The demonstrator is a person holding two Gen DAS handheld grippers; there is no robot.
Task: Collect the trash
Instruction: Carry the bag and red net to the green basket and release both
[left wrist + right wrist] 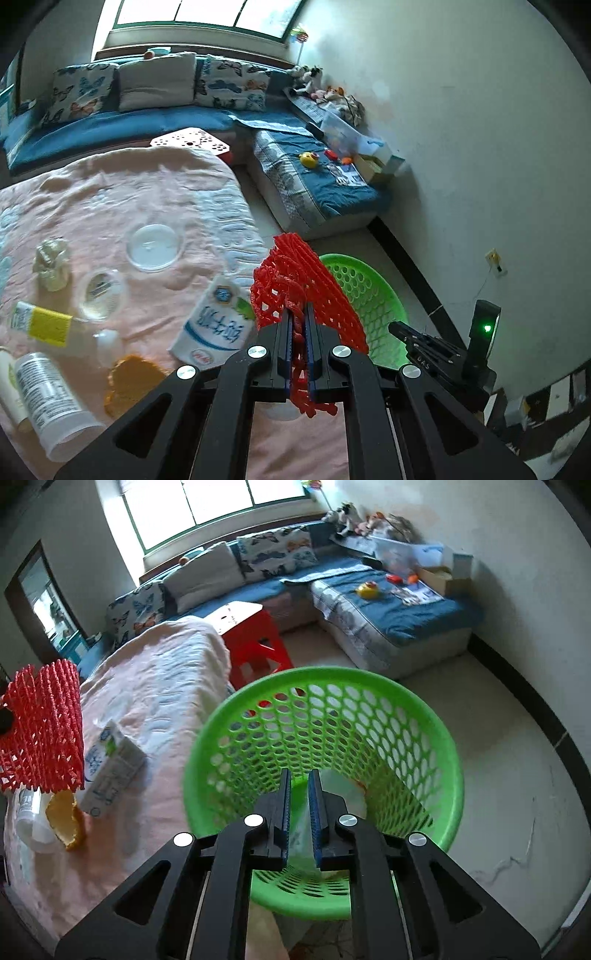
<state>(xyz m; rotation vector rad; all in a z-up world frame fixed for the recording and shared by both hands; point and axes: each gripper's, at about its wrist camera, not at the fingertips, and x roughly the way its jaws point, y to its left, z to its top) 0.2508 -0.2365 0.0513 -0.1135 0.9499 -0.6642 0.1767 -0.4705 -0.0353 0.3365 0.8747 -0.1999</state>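
Both tongs are busy. Left gripper point(300, 314) is clamped tight on a crumpled red foam net point(295, 280), which sticks up past the fingertips and trails back between the jaws. Right gripper point(299, 781) has its jaws nearly together, and the near rim of the green basket point(406, 690) appears to pass between them, so I judge it is holding the basket by that rim; the pinch itself is hidden behind the fingers.

From the left gripper, the basket point(369, 295) sits just to its right and slightly ahead, its mouth tipped toward the net. From the right gripper, the net point(44, 720) hangs well off to its left, above the pink blanket point(159, 686).

To do this drop well, swing the left tongs rightward until the net is wholly over the basket mouth, not merely beside the rim, before letting go; foam this light may snag on the pads, so open wide. Keep the basket steady and tilted toward the net.

More trash lies to the left of the left gripper on the blanket point(122, 192): a milk carton point(214, 325), a clear lid point(154, 246), orange peel point(129, 380) and bottles point(48, 398).
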